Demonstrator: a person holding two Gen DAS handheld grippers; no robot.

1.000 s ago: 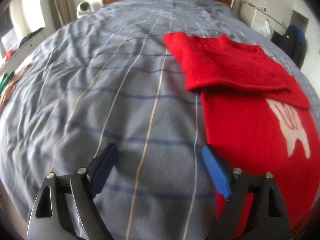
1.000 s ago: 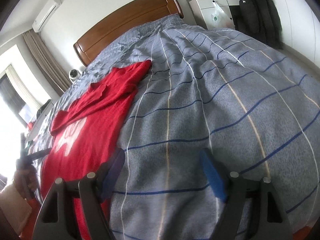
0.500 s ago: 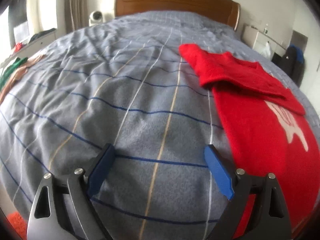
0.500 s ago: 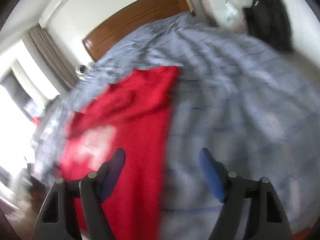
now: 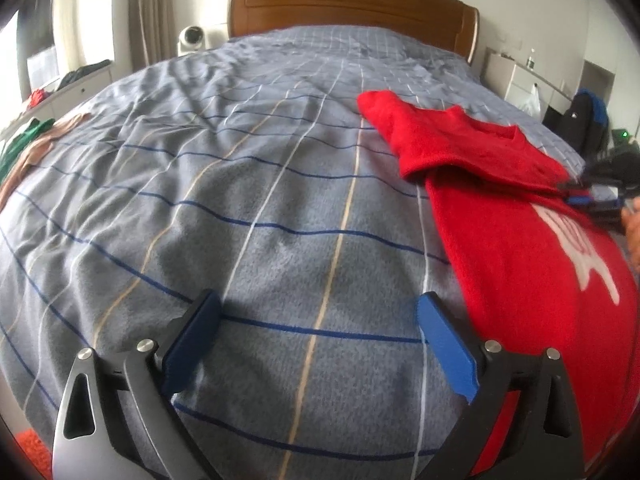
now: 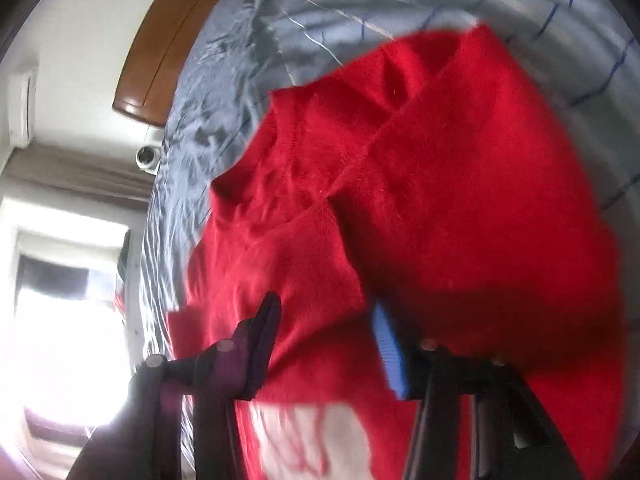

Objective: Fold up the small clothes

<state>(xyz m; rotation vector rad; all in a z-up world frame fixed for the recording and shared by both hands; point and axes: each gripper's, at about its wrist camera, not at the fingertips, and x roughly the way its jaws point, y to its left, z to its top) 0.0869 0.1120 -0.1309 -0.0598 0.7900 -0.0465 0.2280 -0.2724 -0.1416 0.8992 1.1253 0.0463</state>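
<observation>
Since the earlier frames the right gripper (image 6: 324, 344) had swung from the bare blanket across onto the sweater (image 6: 460, 208), and its jaws had just been closing, with red knit lying between them; blur hid whether the pads pressed the cloth. The left gripper (image 5: 316, 340) had barely shifted and its jaws had just been opening; they stood wide over the blanket with nothing between them.

The bed (image 5: 240, 200) filled both views, covered by a grey blanket with blue and tan lines, against a wooden headboard (image 5: 352, 4). The sweater lay flat on the bed's right side in the left view, one sleeve folded across the chest, a white motif (image 5: 584, 252) lower down. Its left edge lay just beside the left gripper's right finger. At the left edge of the bed lay green and tan clothes (image 5: 28, 148). No containers could be made out.
</observation>
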